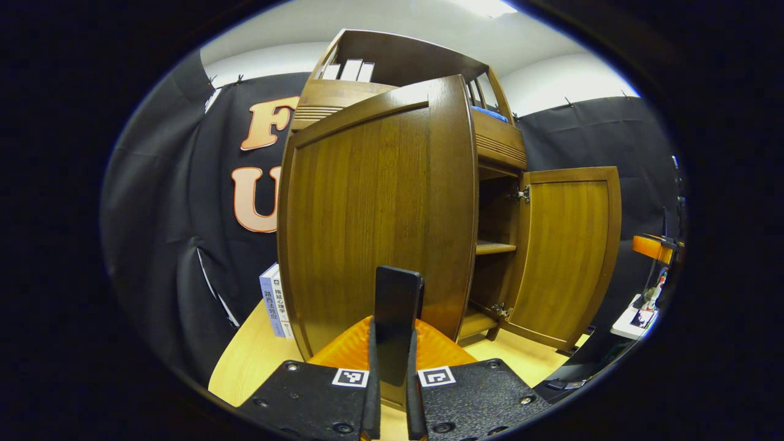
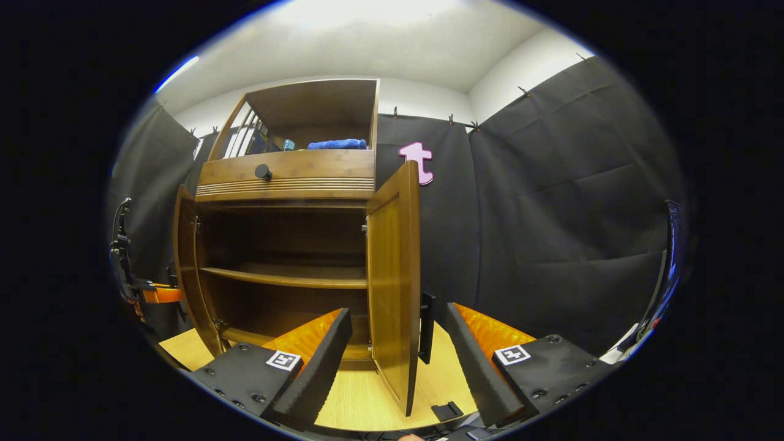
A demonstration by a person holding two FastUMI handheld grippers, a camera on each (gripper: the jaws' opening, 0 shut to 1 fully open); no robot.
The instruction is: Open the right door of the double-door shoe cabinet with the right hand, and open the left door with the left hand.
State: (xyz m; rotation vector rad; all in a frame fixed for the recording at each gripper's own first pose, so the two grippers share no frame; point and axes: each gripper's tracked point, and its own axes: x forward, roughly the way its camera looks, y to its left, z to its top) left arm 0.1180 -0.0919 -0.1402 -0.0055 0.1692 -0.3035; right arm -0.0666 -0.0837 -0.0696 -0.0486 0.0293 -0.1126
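left door (image 1: 376, 214): swinging out from the shoe cabinet (image 2: 288, 177), standing roughly square to the cabinet front, panel face toward the left gripper view.
left handle (image 1: 398, 318): dark upright bar near the door's free edge, low on the panel, sitting between the left jaws.
left gripper (image 1: 392, 367): jaws nearly closed around the handle, both fingers looking pressed to its sides; gripping it, judging by the thin gaps.
right door (image 2: 392, 288): already open, edge-on in the right gripper view, hinged at the cabinet's right side; seen wide open in the left gripper view too (image 1: 566, 257).
right handle (image 2: 427, 327): dark bar on the outer face of the right door, low down.
right gripper (image 2: 398, 355): jaws spread wide, straddling the door edge, gripping nothing; handle beside the right-hand finger, apart from it.
cabinet interior: shelf (image 2: 288, 275) exposed, looking bare.
step in hand: finishing the left door swing, judged near the end.
doing it well: pulling along the hinge arc, not straight back; keeping the grip square on the handle; easing off before the hinge stop; avoiding the books (image 1: 275, 300) beside the cabinet's left side on the bench (image 1: 245, 361).
risk: tugging hard, likely shifting the cabinet.
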